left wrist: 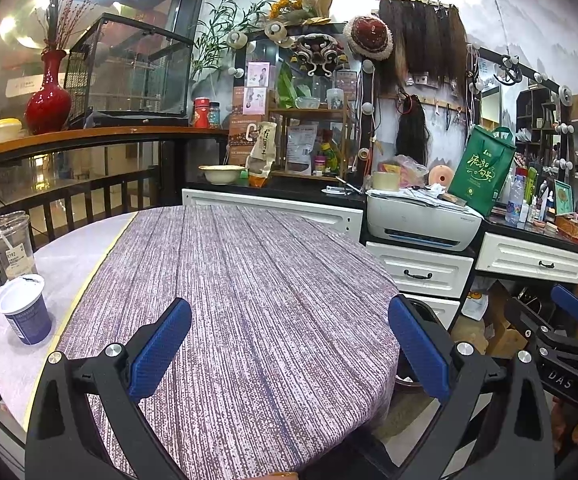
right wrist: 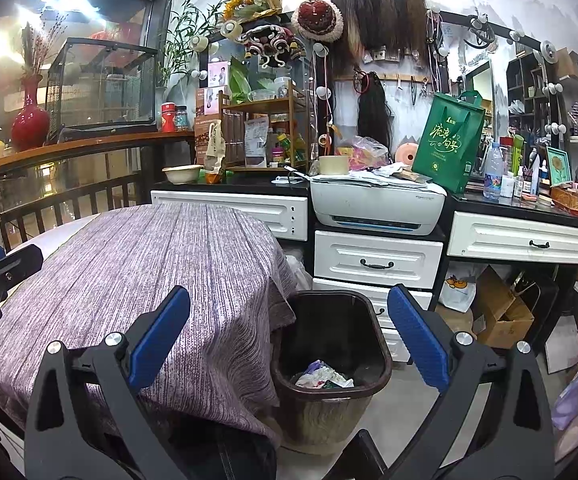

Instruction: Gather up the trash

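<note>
A blue paper cup with a white lid (left wrist: 23,308) stands at the table's left edge, with a clear plastic cup with a straw (left wrist: 11,246) just behind it. My left gripper (left wrist: 289,344) is open and empty over the purple cloth (left wrist: 249,280), to the right of both cups. A dark brown bin (right wrist: 331,360) stands on the floor by the table's right side with crumpled wrappers (right wrist: 323,378) inside. My right gripper (right wrist: 289,340) is open and empty above the bin's near rim. It also shows in the left wrist view (left wrist: 569,320).
White drawers (right wrist: 377,258) and a printer (right wrist: 377,204) stand behind the bin. A cardboard box (right wrist: 501,312) and bags lie on the floor to the right. A wooden rail (left wrist: 69,188) with a red vase (left wrist: 47,100) runs behind the table.
</note>
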A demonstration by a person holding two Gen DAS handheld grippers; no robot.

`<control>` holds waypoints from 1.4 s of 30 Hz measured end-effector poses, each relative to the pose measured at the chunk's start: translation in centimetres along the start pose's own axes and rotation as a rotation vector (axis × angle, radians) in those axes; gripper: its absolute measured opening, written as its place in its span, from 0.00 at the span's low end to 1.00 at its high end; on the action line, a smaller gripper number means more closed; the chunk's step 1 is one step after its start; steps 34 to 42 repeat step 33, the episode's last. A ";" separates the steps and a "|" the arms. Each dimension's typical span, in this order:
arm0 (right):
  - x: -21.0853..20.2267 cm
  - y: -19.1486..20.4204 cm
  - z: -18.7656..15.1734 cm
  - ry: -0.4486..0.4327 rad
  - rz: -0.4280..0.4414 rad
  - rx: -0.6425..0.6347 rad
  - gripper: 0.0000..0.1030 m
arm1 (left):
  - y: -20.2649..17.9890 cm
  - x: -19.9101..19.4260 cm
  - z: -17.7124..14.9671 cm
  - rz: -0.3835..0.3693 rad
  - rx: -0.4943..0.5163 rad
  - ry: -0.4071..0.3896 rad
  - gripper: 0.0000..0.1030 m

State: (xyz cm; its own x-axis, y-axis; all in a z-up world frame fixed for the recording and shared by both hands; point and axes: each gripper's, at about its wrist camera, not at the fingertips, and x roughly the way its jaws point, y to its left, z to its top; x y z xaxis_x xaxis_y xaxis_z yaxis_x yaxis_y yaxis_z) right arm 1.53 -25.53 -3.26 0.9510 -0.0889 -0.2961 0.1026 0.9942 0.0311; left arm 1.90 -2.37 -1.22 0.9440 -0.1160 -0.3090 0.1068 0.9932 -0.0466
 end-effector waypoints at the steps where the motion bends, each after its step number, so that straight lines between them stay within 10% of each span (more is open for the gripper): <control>1: 0.0 0.0 0.0 -0.001 0.000 0.000 0.94 | 0.0 0.0 0.0 0.002 0.002 -0.001 0.95; 42: 0.4 -0.6 -0.8 0.018 0.006 -0.003 0.94 | 0.3 0.6 -0.7 -0.003 -0.001 0.035 0.95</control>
